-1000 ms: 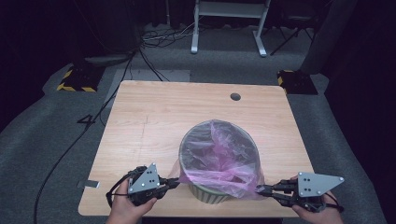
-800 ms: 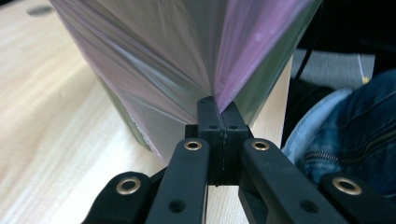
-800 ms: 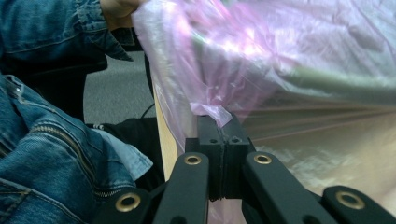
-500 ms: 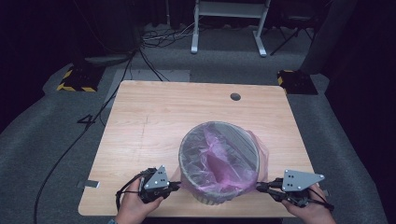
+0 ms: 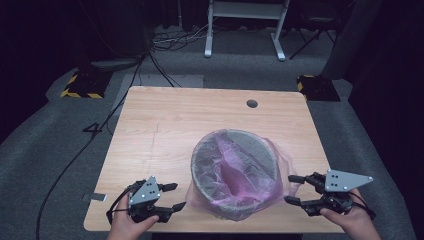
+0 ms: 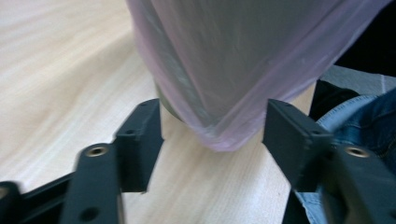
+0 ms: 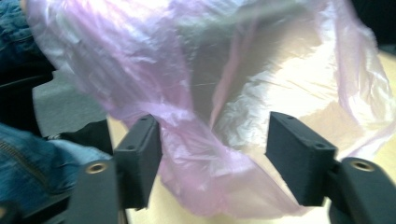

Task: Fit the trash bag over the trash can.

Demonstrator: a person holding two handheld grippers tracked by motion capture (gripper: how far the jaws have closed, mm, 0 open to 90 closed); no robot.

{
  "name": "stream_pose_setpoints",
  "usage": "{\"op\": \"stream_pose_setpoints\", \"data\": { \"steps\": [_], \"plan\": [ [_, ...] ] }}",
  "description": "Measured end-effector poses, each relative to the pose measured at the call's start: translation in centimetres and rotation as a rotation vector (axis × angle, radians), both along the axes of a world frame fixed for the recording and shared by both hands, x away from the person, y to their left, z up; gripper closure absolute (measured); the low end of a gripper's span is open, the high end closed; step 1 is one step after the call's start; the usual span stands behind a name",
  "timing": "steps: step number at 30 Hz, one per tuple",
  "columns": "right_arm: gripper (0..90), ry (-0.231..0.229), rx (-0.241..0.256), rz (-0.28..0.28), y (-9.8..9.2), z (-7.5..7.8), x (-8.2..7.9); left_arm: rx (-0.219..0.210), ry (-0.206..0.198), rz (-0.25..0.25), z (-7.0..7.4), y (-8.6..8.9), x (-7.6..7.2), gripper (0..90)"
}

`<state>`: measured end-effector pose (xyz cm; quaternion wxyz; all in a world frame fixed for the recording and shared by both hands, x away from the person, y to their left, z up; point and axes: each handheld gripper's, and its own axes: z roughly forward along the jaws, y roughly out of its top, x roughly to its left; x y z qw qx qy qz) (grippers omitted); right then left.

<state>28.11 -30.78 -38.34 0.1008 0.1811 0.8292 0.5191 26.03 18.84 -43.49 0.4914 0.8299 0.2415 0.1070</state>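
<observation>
A grey round bin (image 5: pixel 235 165) stands near the table's front edge, lined with a pink plastic bag (image 5: pixel 272 187) whose rim is folded down over the outside wall. My left gripper (image 5: pixel 175 196) is at the bin's lower left, open, its tips close to the bag's hanging edge. In the left gripper view a drooping fold of the bag (image 6: pixel 224 130) hangs between the spread jaws of the left gripper (image 6: pixel 212 126). My right gripper (image 5: pixel 291 189) is open at the bin's right side. In the right gripper view loose bag film (image 7: pixel 205 140) lies between the wide jaws of the right gripper (image 7: pixel 212 144), unclamped.
The wooden table (image 5: pixel 165 130) has a round cable hole (image 5: pixel 252 103) at the back right. Cables and a hazard-striped block (image 5: pixel 80 87) lie on the grey floor to the left, and a white stand's legs (image 5: pixel 245 30) are behind. A denim-clad leg (image 6: pixel 359 116) is by the table's near edge.
The bag, bunched across the bin's near rim a second ago, is now drawn down over the outside wall. Both grippers have dropped toward the front edge and drawn slightly apart from the bin.
</observation>
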Motion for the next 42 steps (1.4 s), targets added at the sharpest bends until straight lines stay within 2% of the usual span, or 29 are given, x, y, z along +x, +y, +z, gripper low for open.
{"op": "stream_pose_setpoints", "data": {
  "steps": [2, 4, 5, 7, 8, 11, 14, 20, 22, 24, 26, 27, 28, 29, 30, 31, 32, 35, 38, 40, 41, 42],
  "plan": [
    [36.2, -0.009, 0.021, 0.026, -0.3, 0.9, 0.3, -0.009, -0.01, 0.003, 0.4, -0.2, -0.2, 32.2],
    [32.4, 0.014, 0.024, 0.045, -0.8, 1.4, 0.3, 0.002, -0.015, -0.019, 0.8, -0.8, -0.5, 30.5],
    [32.7, 0.021, 0.009, 0.044, -1.0, 1.4, 0.2, 0.008, -0.015, -0.028, 0.8, -1.2, -0.7, 30.1],
    [32.5, 0.005, -0.054, -0.006, -1.9, 1.5, -0.1, 0.021, -0.021, -0.047, 1.0, -2.1, -0.9, 28.3],
    [32.5, 0.01, -0.07, -0.022, -2.3, 1.4, -0.3, 0.023, -0.023, -0.048, 1.0, -2.3, -1.0, 27.7],
    [32.5, 0.034, -0.074, -0.035, -3.1, 1.1, -0.7, 0.019, -0.025, -0.057, 0.9, -3.0, -0.9, 27.1],
    [33.0, 0.054, -0.1, -0.005, -3.6, 1.1, -1.3, 0.012, -0.017, -0.044, 0.5, -3.3, -0.5, 25.6],
    [31.6, 0.043, -0.061, 0.002, -3.8, 2.1, -1.1, 0.024, -0.015, -0.048, 0.4, -4.5, -0.5, 24.5],
    [30.4, 0.055, -0.044, 0.039, -3.8, 2.4, -1.0, 0.03, -0.02, -0.05, 0.4, -4.8, -0.5, 25.6],
    [30.6, 0.063, -0.048, 0.051, -4.0, 2.5, -1.1, 0.029, -0.017, -0.045, 0.3, -5.1, -0.3, 29.9],
    [30.2, 0.05, -0.068, 0.004, -4.1, 2.5, -0.9, 0.042, -0.018, -0.036, 0.2, -5.1, 0.0, 32.7],
    [29.4, 0.037, -0.097, -0.035, -3.9, 2.4, -0.7, 0.049, -0.017, -0.035, 0.1, -5.2, 0.2, 35.6],
    [28.5, 0.018, -0.116, -0.064, -3.6, 2.4, -0.3, 0.049, -0.018, -0.04, 0.1, -5.2, 0.4, 40.5],
    [28.1, 0.014, -0.114, -0.076, -3.2, 2.4, 0.0, 0.051, -0.013, -0.048, 0.1, -5.2, 0.6, 47.5],
    [28.0, 0.013, -0.104, -0.082, -2.7, 2.4, 0.4, 0.049, -0.009, -0.046, 0.1, -5.1, 0.7, 50.0],
    [26.6, 0.0, -0.089, -0.086, -2.1, 2.6, 0.9, 0.047, -0.015, -0.047, 0.1, -5.0, 0.7, 59.8],
    [25.5, -0.009, -0.084, -0.085, -1.7, 2.7, 1.2, 0.036, -0.013, -0.049, 0.2, -4.8, 0.7, 68.5],
    [22.7, -0.011, -0.072, -0.053, 0.0, 2.8, 2.6, 0.044, -0.022, -0.047, 0.5, -4.4, 0.8, 81.2],
    [21.2, 0.019, -0.084, -0.006, 1.5, 2.2, 4.5, 0.037, -0.016, -0.039, 0.8, -4.0, 1.0, 89.5],
    [21.7, 0.035, -0.108, 0.018, 2.3, 1.5, 5.7, 0.039, -0.022, -0.029, 1.0, -3.9, 1.2, 90.0],
    [26.3, 0.048, -0.116, 0.027, 2.7, 1.0, 6.4, 0.036, -0.017, -0.026, 1.0, -3.8, 1.3, 90.0],
    [37.7, 0.071, -0.12, 0.044, 2.9, 0.7, 7.0, 0.034, -0.016, -0.024, 1.1, -3.7, 1.4, 90.0]
  ]
}}
